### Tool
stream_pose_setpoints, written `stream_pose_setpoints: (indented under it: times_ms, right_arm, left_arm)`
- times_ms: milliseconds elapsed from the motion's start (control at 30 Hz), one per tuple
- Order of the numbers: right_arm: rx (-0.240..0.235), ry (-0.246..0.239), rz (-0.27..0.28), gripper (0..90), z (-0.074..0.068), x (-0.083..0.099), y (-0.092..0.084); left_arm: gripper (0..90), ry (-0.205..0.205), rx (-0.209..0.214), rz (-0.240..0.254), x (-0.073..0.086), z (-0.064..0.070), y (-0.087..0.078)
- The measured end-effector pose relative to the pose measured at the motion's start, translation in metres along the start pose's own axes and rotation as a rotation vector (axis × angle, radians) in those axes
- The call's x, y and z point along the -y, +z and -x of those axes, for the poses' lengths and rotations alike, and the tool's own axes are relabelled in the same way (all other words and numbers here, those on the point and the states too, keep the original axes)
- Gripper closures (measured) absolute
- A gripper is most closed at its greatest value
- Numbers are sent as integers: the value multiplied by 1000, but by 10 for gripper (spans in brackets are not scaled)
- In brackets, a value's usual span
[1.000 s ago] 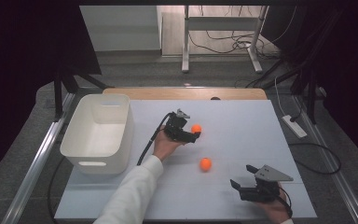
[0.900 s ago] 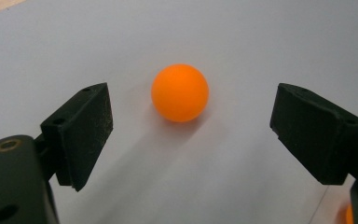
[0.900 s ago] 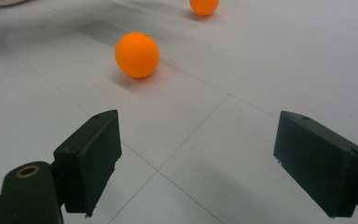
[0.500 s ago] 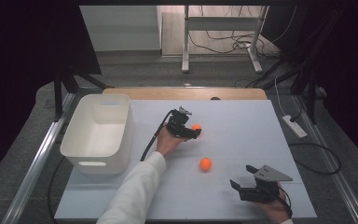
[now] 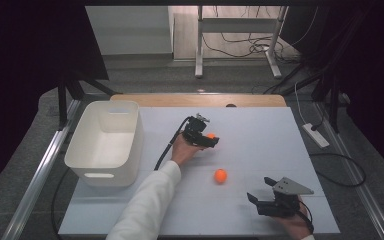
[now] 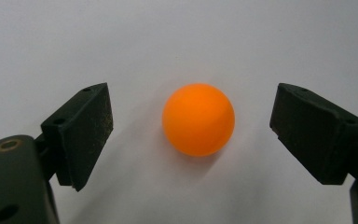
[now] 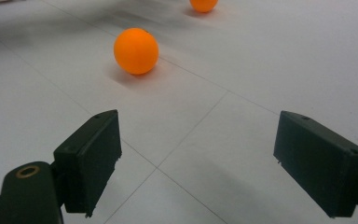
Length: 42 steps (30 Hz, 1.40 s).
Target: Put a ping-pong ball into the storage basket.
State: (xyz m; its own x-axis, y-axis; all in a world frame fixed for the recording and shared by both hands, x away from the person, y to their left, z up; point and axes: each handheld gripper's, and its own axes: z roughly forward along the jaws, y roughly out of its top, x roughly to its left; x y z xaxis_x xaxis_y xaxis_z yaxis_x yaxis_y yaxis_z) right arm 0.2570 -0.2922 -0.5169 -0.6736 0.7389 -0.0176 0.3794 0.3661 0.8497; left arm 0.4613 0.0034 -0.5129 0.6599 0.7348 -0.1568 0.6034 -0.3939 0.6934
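So nearest the person, the right tool [image 5: 263, 197] sits low on the table [image 5: 260, 135] with its jaws spread wide and nothing between them. It's pointed at the nearer orange ball [image 7: 136, 51], which lies loose a little way ahead of it, not touching anything.

Further out, the left tool [image 6: 191, 126] is down over the farther orange ball [image 6: 198, 119]. That ball sits on the table right between the two jaws, but there's a clear gap on both sides, so the jaws are released and it's not gripped yet.

Way off on the left side is the white bin [image 5: 105, 142], and it looks empty as far as I can see.

My read: this is barely started. Both balls are on the table and none are in the bin. What's left is closing on the far ball, carrying it over, then doing the same with the near one.
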Motion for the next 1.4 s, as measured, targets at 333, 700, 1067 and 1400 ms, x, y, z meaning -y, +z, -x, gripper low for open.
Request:
stream_pose_setpoints:
  times_ms: [333, 700, 1067, 1400]
  right_arm:
    - [1, 3, 3, 145, 0, 1, -1]
    - [1, 5, 8, 145, 1, 1, -2]
    - [5, 3, 9, 145, 1, 1, -2]
    - [7, -5, 9, 145, 1, 0, -2]
  left_arm:
    - [150, 10, 10, -38, -4, -3, 14]
    - [310, -4, 39, -68, -3, -4, 22]
    - [501, 45, 25, -75, -6, 3, 13]
    - [502, 53, 35, -44, -7, 6, -2]
